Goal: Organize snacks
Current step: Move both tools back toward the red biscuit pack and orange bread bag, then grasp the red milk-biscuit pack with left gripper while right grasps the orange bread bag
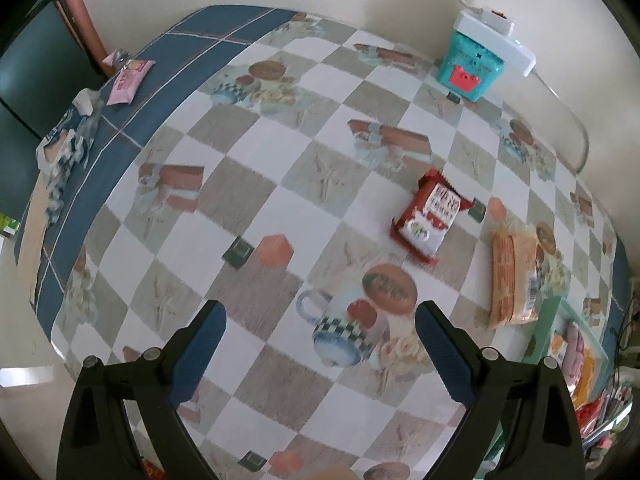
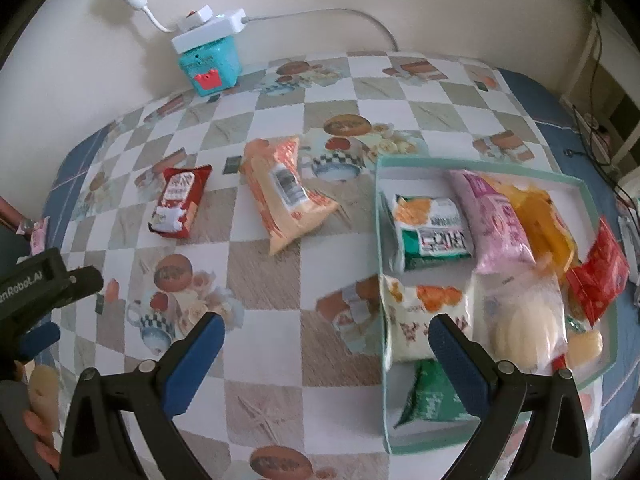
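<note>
We're hovering both tools over the checkered picture-print tablecloth [image 2: 280, 360]. Left gripper [image 1: 320, 344]: jaws standing wide apart, nothing between them, only printed cloth underneath. Right gripper [image 2: 326, 354]: jaws also wide apart and empty, its right finger sitting over the near-left corner of the shallow mint-green cardboard tray [image 2: 472, 169].

Using the tray as reference:
- Inside it we're seeing a green-and-white snack pack [image 2: 432, 236], a pink packet [image 2: 496, 220], a yellow bag [image 2: 544, 216], a red packet [image 2: 600, 276], a clear bag of pale round buns [image 2: 524, 328], an orange-and-white pack [image 2: 424, 320] and a dark green pack [image 2: 432, 396], all crowded and overlapping.
- Just left of the tray, on the cloth: an orange plastic snack bag [image 2: 284, 200], lying flat.
- Further left, apart from that bag: a small red-and-white snack packet [image 2: 178, 200].
- Far behind-left, against the wall: a teal box with a red face [image 2: 210, 66] carrying a white power strip [image 2: 208, 30].

Left wrist view also shows a small pink packet [image 1: 128, 80] at the cloth's blue border, well apart from everything else.
</note>
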{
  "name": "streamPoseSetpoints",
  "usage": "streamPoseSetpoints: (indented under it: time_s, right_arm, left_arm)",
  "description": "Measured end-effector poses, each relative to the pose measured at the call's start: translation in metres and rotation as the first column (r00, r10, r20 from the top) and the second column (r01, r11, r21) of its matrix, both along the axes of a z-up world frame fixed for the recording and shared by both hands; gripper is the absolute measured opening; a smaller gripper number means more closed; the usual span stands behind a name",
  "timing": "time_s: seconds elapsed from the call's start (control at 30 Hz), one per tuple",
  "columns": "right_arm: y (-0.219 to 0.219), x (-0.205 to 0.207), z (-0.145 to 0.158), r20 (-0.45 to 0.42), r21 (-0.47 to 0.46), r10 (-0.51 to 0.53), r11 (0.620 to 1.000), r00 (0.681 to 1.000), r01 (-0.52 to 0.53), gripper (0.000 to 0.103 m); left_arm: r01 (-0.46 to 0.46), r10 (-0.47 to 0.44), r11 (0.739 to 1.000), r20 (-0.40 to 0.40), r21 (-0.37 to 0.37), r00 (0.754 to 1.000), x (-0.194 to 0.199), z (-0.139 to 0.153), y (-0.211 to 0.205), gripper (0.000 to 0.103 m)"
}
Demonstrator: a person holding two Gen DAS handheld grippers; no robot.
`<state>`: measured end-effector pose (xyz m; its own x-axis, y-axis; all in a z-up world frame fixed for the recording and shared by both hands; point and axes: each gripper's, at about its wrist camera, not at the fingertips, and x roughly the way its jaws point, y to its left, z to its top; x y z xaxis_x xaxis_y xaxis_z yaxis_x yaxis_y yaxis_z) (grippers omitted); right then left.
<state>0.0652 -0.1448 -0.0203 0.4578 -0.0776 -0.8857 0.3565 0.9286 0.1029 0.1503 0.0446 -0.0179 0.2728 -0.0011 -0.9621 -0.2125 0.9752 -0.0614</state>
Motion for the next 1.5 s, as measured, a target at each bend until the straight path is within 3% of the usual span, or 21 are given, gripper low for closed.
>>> streamPoseSetpoints:
  time_s: [0.43, 0.67, 0.8, 0.93, 1.33, 1.5]
  right_arm:
    - [-0.006, 0.033, 0.003, 0.056, 0.001, 0.006, 1.000, 0.998, -0.006, 0.103]
    - [-0.010, 0.050, 0.002, 0.099, -0.017, 0.025, 1.000, 0.995, -0.024, 0.103]
    - [-0.012, 0.061, -0.005, 0.111, -0.018, 0.044, 0.999, 0.993, -0.042, 0.103]
    - [-0.013, 0.072, -0.018, 0.112, 0.005, 0.038, 0.999, 0.993, -0.039, 0.103]
    - [0.002, 0.089, -0.033, 0.112, -0.041, 0.099, 0.995, 0.989, -0.095, 0.084]
    - [0.004, 0.091, -0.042, 0.096, -0.052, 0.105, 0.994, 0.990, -0.100, 0.084]
  left_arm:
    - [0.024, -0.024, 0.999, 0.021, -0.028, 0.999, 0.034, -0.008, -0.013, 0.096]
    - [0.055, -0.055, 0.998, 0.049, 0.013, 0.997, 0.055, -0.020, -0.024, 0.096]
    - [0.075, -0.077, 0.997, 0.069, 0.033, 0.995, 0.064, -0.025, -0.031, 0.096]
    - [0.120, -0.120, 0.993, 0.099, 0.007, 0.988, 0.067, -0.030, -0.042, 0.096]
    - [0.185, -0.183, 0.983, 0.107, -0.003, 0.977, 0.072, -0.051, -0.060, 0.096]
    - [0.185, -0.183, 0.983, 0.122, -0.003, 0.975, 0.076, -0.059, -0.058, 0.095]
